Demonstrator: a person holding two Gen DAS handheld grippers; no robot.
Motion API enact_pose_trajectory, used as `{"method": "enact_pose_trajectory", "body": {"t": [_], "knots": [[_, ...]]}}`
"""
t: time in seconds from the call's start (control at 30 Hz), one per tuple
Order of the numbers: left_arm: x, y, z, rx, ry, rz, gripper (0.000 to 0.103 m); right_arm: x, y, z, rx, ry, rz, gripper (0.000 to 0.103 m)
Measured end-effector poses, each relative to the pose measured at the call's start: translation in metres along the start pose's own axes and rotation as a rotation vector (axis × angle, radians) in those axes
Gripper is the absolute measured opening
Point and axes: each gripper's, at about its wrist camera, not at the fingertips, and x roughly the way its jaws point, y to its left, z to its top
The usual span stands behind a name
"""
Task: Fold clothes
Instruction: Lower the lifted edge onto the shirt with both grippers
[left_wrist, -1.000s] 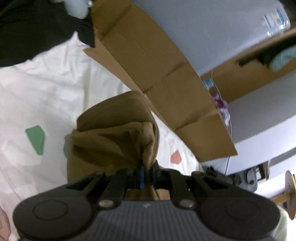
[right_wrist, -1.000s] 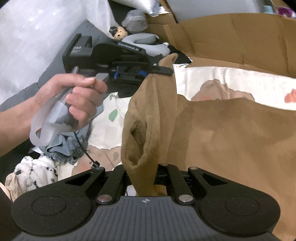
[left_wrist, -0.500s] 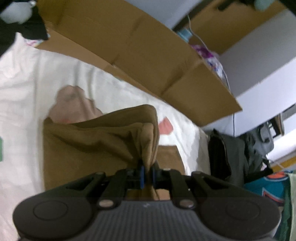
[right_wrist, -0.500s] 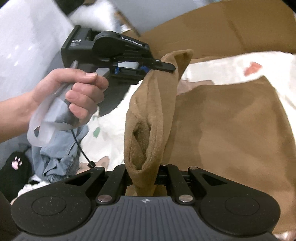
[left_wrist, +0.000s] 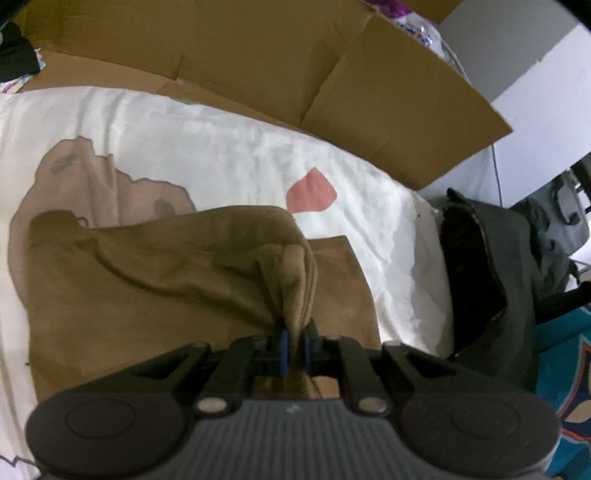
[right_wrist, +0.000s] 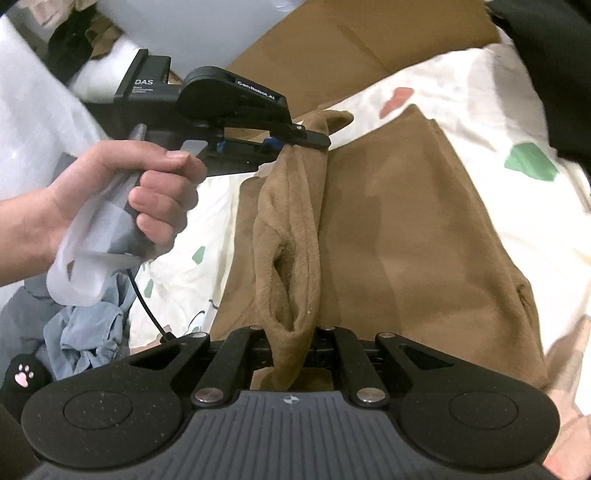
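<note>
Swung rightward, left tool (right_wrist: 306, 138) pinches brown garment (right_wrist: 406, 229); right view alone shows hand (right_wrist: 122, 192).

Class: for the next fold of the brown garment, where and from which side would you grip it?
Probably keep the raised edge: the left gripper and right gripper each pinch one end of the brown garment, coming from above while the rest lies flat on the sheet.
</note>
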Motion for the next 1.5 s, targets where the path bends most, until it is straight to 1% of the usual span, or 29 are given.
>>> {"method": "enact_pose_trajectory", "body": {"t": [0.1, 0.4, 0.5, 0.6, 0.7, 0.77, 0.83, 0.9, 1.0, 1.13, 1.2, 1.23, 1.27, 1.3, 1.33, 1.5], "knots": [[0.010, -0.008, -0.001, 0.010, 0.005, 0.012, 0.009, -0.003, -0.010, -0.001, 0.037, -0.014, -0.016, 0.003], [0.039, -0.043, -0.006, 0.062, 0.057, 0.039, 0.009, -0.015, -0.042, -0.016, 0.191, -0.042, -0.054, 0.003], [0.050, -0.053, -0.008, 0.084, 0.080, 0.053, 0.009, -0.020, -0.051, -0.022, 0.231, -0.045, -0.072, 0.003], [0.062, -0.061, -0.011, 0.117, 0.118, 0.090, 0.010, -0.022, -0.061, -0.026, 0.270, -0.046, -0.111, 0.006], [0.074, -0.062, -0.008, 0.140, 0.157, 0.118, 0.011, -0.032, -0.068, -0.029, 0.271, -0.050, -0.146, 0.008], [0.078, -0.063, -0.004, 0.140, 0.180, 0.124, 0.015, -0.036, -0.068, -0.026, 0.286, -0.059, -0.139, 0.011], [0.082, -0.065, 0.002, 0.143, 0.204, 0.134, 0.015, -0.039, -0.067, -0.022, 0.291, -0.059, -0.139, 0.013], [0.083, -0.070, 0.007, 0.146, 0.222, 0.145, 0.018, -0.042, -0.069, -0.022, 0.304, -0.062, -0.136, 0.015], [0.086, -0.077, 0.015, 0.156, 0.234, 0.172, 0.024, -0.050, -0.075, -0.023, 0.340, -0.078, -0.127, 0.016], [0.094, -0.080, 0.026, 0.115, 0.263, 0.199, 0.025, -0.054, -0.081, -0.024, 0.353, -0.081, -0.127, 0.016], [0.101, -0.079, 0.029, 0.103, 0.290, 0.214, 0.023, -0.055, -0.080, -0.025, 0.343, -0.079, -0.128, 0.015], [0.102, -0.080, 0.029, 0.107, 0.295, 0.224, 0.018, -0.056, -0.080, -0.026, 0.338, -0.077, -0.128, 0.014], [0.102, -0.081, 0.030, 0.111, 0.297, 0.234, 0.013, -0.056, -0.079, -0.026, 0.333, -0.079, -0.129, 0.010], [0.103, -0.082, 0.031, 0.116, 0.300, 0.244, 0.011, -0.057, -0.079, -0.025, 0.327, -0.081, -0.130, 0.007], [0.101, -0.083, 0.031, 0.120, 0.297, 0.245, 0.010, -0.057, -0.077, -0.025, 0.320, -0.084, -0.131, 0.007], [0.086, -0.090, 0.034, 0.144, 0.260, 0.208, 0.008, -0.060, -0.076, -0.024, 0.311, -0.099, -0.141, 0.005]]}}
